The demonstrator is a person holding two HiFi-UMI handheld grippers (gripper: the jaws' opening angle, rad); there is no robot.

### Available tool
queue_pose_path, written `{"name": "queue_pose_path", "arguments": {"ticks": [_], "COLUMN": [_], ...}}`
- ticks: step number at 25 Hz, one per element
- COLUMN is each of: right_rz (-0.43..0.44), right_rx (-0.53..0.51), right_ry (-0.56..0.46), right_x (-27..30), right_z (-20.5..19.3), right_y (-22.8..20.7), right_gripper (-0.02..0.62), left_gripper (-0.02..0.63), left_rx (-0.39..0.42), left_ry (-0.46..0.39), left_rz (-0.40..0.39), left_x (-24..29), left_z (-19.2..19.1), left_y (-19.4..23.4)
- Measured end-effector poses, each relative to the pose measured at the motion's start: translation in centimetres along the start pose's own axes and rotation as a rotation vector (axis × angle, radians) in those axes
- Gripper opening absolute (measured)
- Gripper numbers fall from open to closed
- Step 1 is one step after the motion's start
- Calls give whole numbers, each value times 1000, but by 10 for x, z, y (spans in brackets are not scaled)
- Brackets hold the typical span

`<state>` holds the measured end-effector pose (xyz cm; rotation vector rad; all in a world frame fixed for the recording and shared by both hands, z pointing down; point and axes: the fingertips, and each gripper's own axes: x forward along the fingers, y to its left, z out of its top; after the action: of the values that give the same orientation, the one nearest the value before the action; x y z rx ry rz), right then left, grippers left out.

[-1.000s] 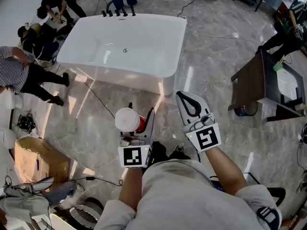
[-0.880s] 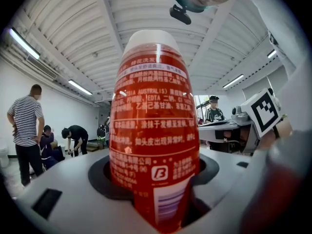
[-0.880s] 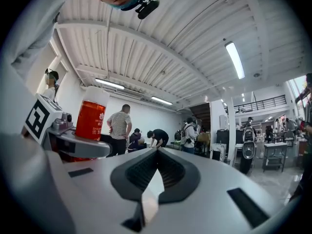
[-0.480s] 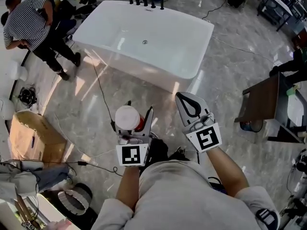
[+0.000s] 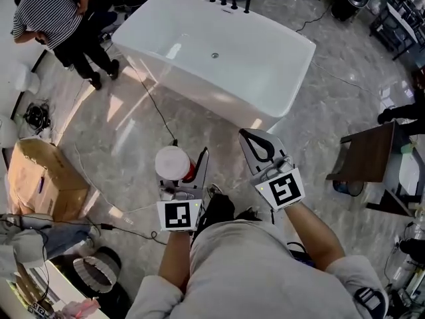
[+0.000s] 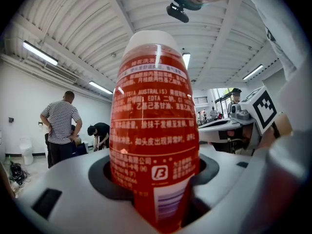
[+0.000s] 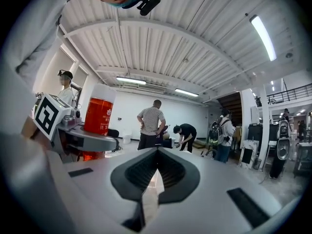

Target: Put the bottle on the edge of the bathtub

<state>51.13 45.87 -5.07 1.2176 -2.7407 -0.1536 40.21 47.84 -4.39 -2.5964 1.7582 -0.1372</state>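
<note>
The left gripper [image 5: 190, 161] is pinching the red bottle [image 5: 174, 163] between its fingers, holding it upright with its white end on top (the printed label is filling most of the left gripper view). The bottle is hanging over the marble floor [image 5: 126, 138], on the near side of the white bathtub [image 5: 212, 93] and well apart from it. Just to its right, the right gripper [image 5: 260, 145] is pointing toward the tub, its fingers pressed together on nothing. A person in a striped shirt [image 5: 50, 8] is standing at the far left.
</note>
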Motion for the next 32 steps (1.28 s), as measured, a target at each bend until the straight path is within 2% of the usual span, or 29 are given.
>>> {"name": "queue_pose_path", "arguments": {"ticks": [7,10,19,23,27,32], "right_rz": [13,7,43,61,78,98], "right_rx": [-4,-8,-28,-24,-22,-28], "right_ry": [40,67,27,41,59,53], "right_x": [50,55,85,98,116,134], "right_z": [1,-2,13,8,6,6], "right_y": [13,13,27,31,29,23], "right_gripper": [6,6,6,5,6,6], "left_gripper": [298,298,298,298,298,298], "left_rx": [15,18,-1,18,6,6], "left_ry": [-10,-16,-5,45,12,28], "left_rz": [2,3,49,82,114,137], "left_x": [7,8,-4,-10,-9,-4], "left_z": [3,1,-7,-20,-15,-20], "left_y": [63,71,107,122,137,149]}}
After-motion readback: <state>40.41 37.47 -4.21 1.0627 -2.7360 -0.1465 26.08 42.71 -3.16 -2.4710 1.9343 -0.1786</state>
